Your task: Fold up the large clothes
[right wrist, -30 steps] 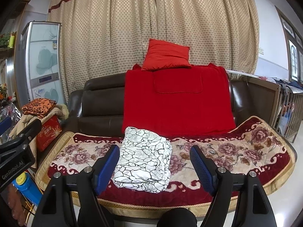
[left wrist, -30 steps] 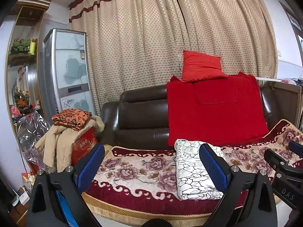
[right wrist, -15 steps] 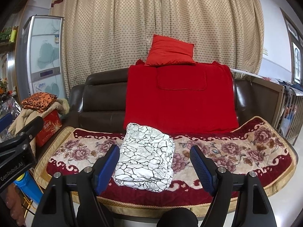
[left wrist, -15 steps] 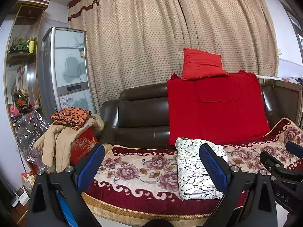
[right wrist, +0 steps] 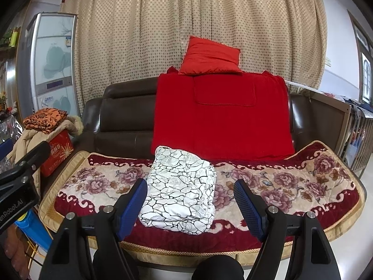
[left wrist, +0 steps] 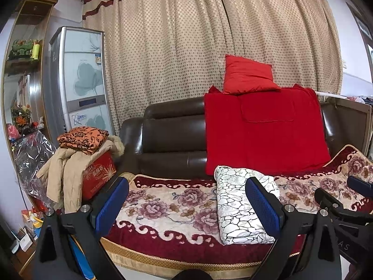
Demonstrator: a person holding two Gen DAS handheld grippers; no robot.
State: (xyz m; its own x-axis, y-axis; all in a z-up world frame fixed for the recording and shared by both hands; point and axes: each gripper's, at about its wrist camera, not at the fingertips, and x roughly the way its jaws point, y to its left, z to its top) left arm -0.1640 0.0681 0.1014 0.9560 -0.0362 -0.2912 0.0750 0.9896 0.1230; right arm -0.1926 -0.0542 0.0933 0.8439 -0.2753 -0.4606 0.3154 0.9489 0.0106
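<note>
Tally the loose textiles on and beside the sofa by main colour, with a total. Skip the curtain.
Red: 2, cushion and blanket on the backrest
White with black lines: 1, folded cloth on the seat
Floral cream and maroon: 1, seat cover
Orange and black: 1, folded cloth
Beige: 1, coat
Total: 6

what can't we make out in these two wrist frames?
- White patterned bundle: what garment it is, folded in layers, both views.
- Its right part, left wrist view: behind the left gripper.
- Sofa seat: front edge cut by the right gripper, right wrist view.
- Red box: print too small; coat drapes over it.
- Person: not in either frame.
</note>
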